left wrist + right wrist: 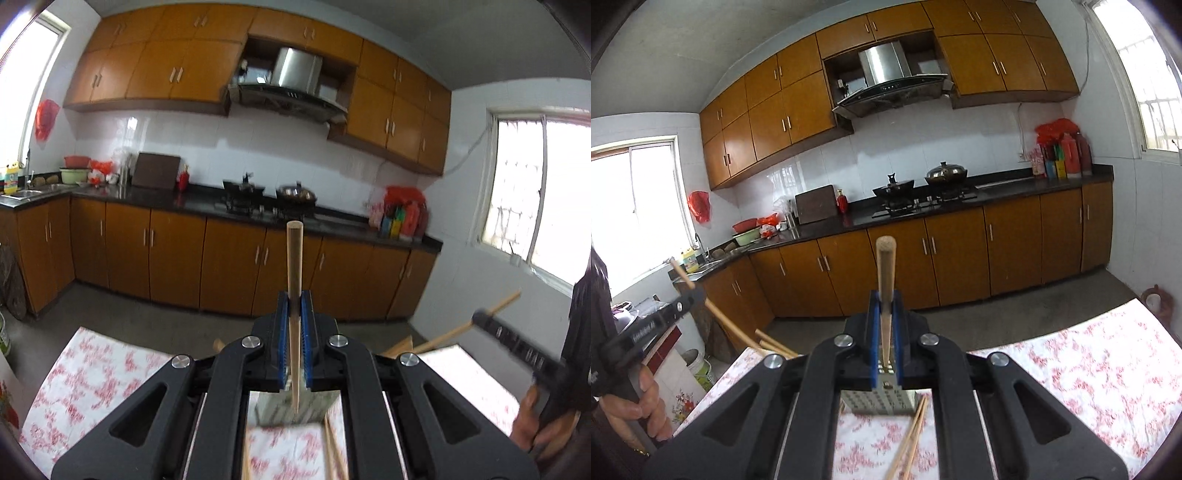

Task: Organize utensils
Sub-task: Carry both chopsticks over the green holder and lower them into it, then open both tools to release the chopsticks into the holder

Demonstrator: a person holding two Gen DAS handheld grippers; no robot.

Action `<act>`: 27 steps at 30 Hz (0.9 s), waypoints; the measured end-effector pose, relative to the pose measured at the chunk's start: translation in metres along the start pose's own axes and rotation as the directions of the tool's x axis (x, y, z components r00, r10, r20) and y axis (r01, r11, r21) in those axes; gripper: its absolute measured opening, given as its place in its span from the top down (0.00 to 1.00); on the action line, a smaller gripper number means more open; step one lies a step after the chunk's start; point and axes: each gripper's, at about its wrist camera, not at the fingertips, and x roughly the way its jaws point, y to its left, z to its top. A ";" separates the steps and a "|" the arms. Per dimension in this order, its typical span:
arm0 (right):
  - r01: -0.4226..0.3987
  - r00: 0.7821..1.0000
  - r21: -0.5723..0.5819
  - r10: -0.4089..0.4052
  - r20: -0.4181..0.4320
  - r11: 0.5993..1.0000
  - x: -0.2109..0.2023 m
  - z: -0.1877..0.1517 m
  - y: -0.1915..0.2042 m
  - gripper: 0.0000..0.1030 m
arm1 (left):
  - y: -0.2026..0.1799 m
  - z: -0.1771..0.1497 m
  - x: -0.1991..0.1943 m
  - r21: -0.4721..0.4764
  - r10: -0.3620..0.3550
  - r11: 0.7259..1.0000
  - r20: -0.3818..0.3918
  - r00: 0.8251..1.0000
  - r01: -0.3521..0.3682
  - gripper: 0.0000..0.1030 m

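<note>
Two grippers are up above a table (1108, 369) draped in a white cloth with red floral print, both facing a kitchen wall of orange-brown cabinets (155, 70) and a dark countertop (1015, 188). On the far counter sit a gas stove with a black wok (894, 186) to the left and a lidded steel pot (946, 172) to the right, under a steel range hood (886, 70).

Left gripper (295, 306): blue-padded jaws drawn narrow and clamped on one wooden chopstick (294, 258), which stands nearly upright between the pads, blunt end up and thin tip pointing down past the jaws. Below it, near the camera, sits a pale holder (291, 410) on the cloth; contact between tip and holder cannot be told.

Right gripper (886, 306): jaws likewise narrow, pinching a second chopstick (885, 266), nearly upright, blunt end up. Beneath it stands a perforated metal utensil holder (879, 404) on the cloth.

Several loose chopsticks (908, 443) lie on the cloth just right of the holder, touching or nearly touching its corner. More stick ends (775, 345) show at the table's far left edge in the right wrist view.

Each wrist view also catches the other gripper at the frame edge, chopstick in its jaws.
</note>
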 end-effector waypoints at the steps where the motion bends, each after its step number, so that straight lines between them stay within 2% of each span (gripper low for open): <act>1: -0.001 1.000 -0.002 0.001 0.000 1.000 0.008 0.001 0.002 0.93 | -0.001 0.004 0.005 -0.004 0.008 1.000 0.016 1.000 -0.008 0.93; 3: 0.002 1.000 -0.012 -0.002 -0.007 1.000 0.016 0.000 0.007 0.93 | -0.005 0.008 0.012 -0.005 0.033 0.999 0.054 0.998 -0.033 0.93; 6: 0.006 0.999 -0.021 -0.007 -0.041 1.000 0.038 -0.006 0.010 0.93 | -0.007 0.006 0.030 -0.006 0.063 0.998 0.070 0.996 -0.062 0.93; 11: 0.009 0.995 -0.009 -0.010 -0.103 1.000 0.066 -0.019 0.006 0.93 | -0.003 -0.015 0.063 -0.024 0.083 0.996 0.013 0.996 -0.083 0.93; 17: 0.022 0.989 0.000 -0.022 -0.146 1.000 0.088 -0.031 0.003 0.92 | 0.006 -0.035 0.082 -0.043 0.080 0.996 -0.056 0.995 -0.082 0.93; 20: 0.036 0.989 -0.009 -0.037 -0.142 0.999 0.089 -0.031 0.004 0.89 | 0.008 -0.040 0.084 -0.044 0.064 0.997 -0.091 0.994 -0.069 0.93; 27: 0.070 0.995 -0.009 -0.070 -0.071 0.998 0.063 -0.022 -0.004 0.85 | 0.012 -0.032 0.064 -0.051 0.061 0.997 -0.070 0.996 -0.064 0.91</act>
